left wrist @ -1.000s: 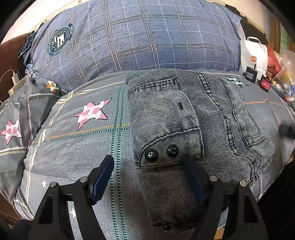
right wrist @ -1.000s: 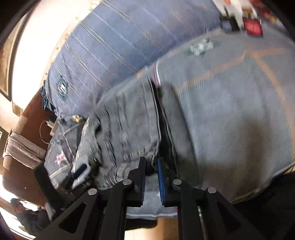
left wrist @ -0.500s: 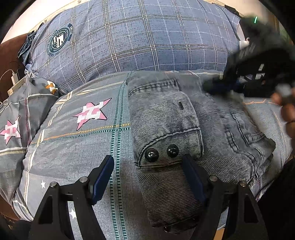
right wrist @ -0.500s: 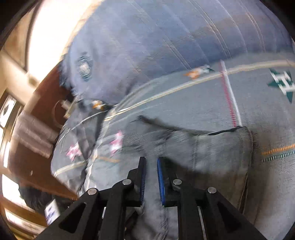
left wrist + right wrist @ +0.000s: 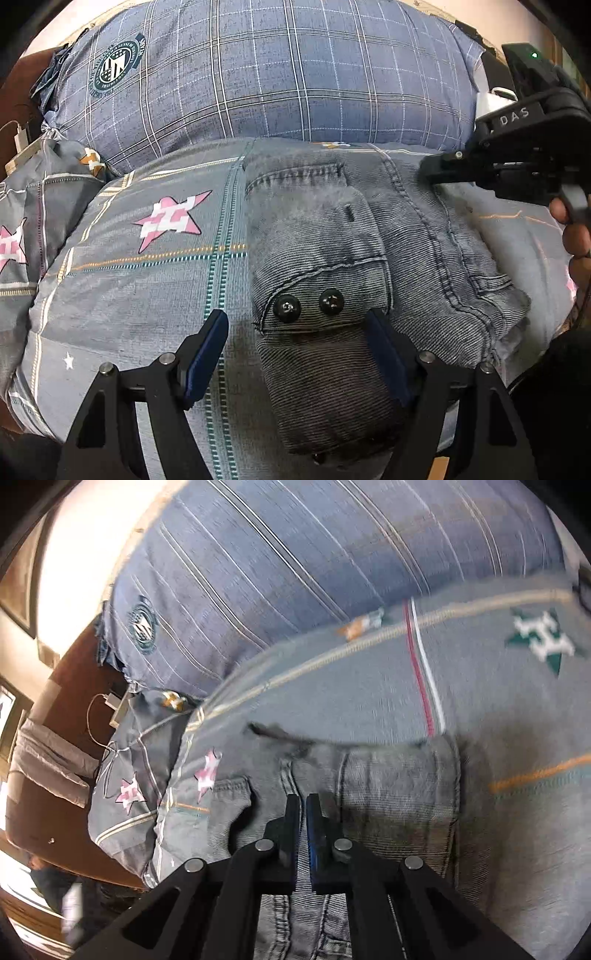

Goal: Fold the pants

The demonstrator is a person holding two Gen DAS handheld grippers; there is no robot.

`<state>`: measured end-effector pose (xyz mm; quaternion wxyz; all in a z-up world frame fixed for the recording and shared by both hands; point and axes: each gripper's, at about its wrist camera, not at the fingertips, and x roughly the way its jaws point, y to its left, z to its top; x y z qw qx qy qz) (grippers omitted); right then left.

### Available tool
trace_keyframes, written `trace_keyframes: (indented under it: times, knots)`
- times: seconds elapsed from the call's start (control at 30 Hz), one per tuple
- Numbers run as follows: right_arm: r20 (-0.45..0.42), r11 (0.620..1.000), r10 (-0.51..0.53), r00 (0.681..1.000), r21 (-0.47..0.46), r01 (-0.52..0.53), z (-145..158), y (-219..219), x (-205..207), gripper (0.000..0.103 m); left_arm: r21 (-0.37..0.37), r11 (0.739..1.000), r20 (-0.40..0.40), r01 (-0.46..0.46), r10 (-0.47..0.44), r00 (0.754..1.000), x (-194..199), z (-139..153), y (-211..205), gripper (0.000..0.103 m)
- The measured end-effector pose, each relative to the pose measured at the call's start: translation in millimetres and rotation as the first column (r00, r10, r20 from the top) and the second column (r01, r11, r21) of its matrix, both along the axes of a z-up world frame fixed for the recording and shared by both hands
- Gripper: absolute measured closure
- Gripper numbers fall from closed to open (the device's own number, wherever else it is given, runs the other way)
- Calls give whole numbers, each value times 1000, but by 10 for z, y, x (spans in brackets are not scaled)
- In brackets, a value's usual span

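Observation:
The grey denim pants (image 5: 332,236) lie folded on the bed, a pocket flap with two black snaps facing me. My left gripper (image 5: 295,354) is open and straddles the near end of the fold; its left pad is clear of the cloth. My right gripper (image 5: 301,806) hovers low over the pants (image 5: 399,786), its jaws just closing to shut, with no cloth seen between the pads. In the left wrist view the right gripper (image 5: 430,171) reaches in from the right over the far right part of the pants, a hand (image 5: 576,236) behind it.
A grey quilt with pink stars (image 5: 170,221) covers the bed. A big blue plaid pillow (image 5: 258,74) lies behind the pants. A charger and cable (image 5: 110,705) sit at the far left by a brown headboard. A white bag (image 5: 495,99) stands at the right.
The right gripper swung across the bed from the near right edge of the pants to over their far part and closed fully. The left gripper stayed put, still open.

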<state>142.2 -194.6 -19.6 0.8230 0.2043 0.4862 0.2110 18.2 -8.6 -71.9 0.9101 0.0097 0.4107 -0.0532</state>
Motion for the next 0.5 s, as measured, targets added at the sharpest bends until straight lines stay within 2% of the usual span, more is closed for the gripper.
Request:
trace_keyframes:
  times: [0.07, 0.1, 0.17, 0.27, 0.33, 0.37, 0.43, 0.47, 0.5]
  knots:
    - [-14, 998, -14, 1000, -68, 13, -74, -13, 50, 97, -7, 1000, -11, 3, -3, 1000, 15, 15, -3, 26]
    - [-74, 997, -7, 997, -73, 2, -256, -34, 116, 97, -2, 1000, -11, 6, -6, 1000, 13, 12, -10, 26]
    - [-117, 999, 4, 993, -41, -8, -384, -52, 126, 98, -5, 1000, -4, 5, -5, 1000, 2, 1, -7, 26]
    - [-77, 988, 31, 997, -146, -42, -148, 94, 96, 97, -13, 1000, -6, 2, -2, 1000, 14, -8, -12, 26]
    - [-29, 972, 75, 997, -222, -80, 119, 245, 112, 96, -18, 1000, -6, 2, -2, 1000, 18, -2, 5, 26]
    - [-10, 961, 106, 994, -257, -105, 239, 347, 131, 90, -21, 1000, -5, 2, -2, 1000, 19, -5, 10, 26]
    - [12, 929, 178, 984, -331, -164, 419, 619, 196, 49, -24, 1000, -5, 5, -5, 1000, 17, -6, 17, 26]
    - [11, 909, 216, 976, -368, -197, 468, 776, 262, 0, -27, 1000, -4, 6, -6, 1000, 18, -6, 23, 26]
    - [8, 879, 270, 963, -410, -243, 498, 988, 342, 0, -29, 1000, -4, 6, -6, 1000, 14, -8, 25, 26]
